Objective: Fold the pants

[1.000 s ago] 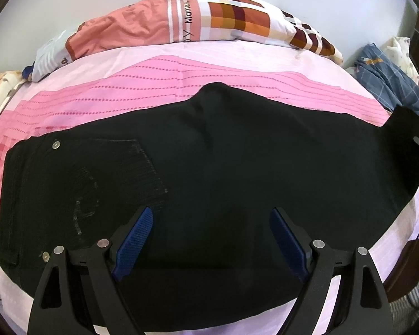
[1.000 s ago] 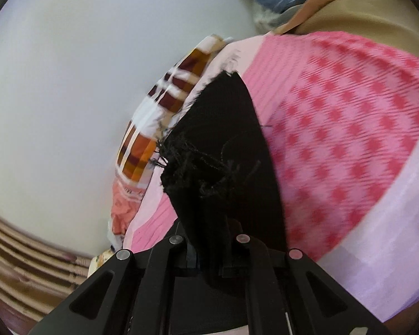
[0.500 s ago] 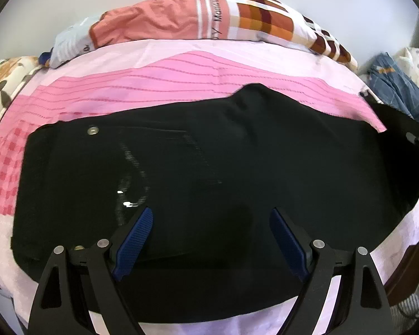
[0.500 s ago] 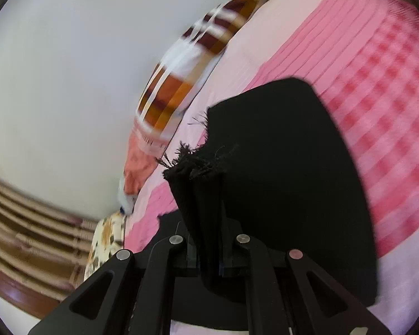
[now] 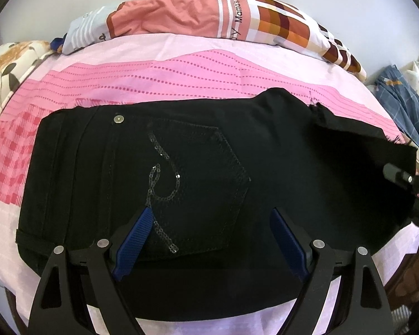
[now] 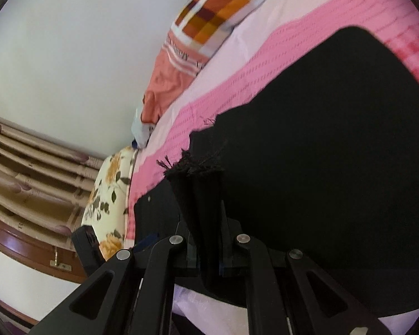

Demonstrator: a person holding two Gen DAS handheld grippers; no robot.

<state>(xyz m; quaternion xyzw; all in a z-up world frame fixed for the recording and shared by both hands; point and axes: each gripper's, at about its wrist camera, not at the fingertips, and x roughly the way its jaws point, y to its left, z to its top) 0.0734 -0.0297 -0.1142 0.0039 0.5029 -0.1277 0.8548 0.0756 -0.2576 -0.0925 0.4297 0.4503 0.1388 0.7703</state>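
Two tools over black pants (image 5: 198, 167): left tool (image 5: 209, 237) spread wide, right tool (image 6: 206, 220) clenched on frayed hem (image 6: 192, 164).

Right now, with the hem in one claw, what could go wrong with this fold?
1. The right claw pinches only the frayed hem of the black denim pants; loose threads may slip out.
2. The open left claw hovers above the sequinned back pocket, holding nothing down, so the waist could drag across the pink bedsheet.
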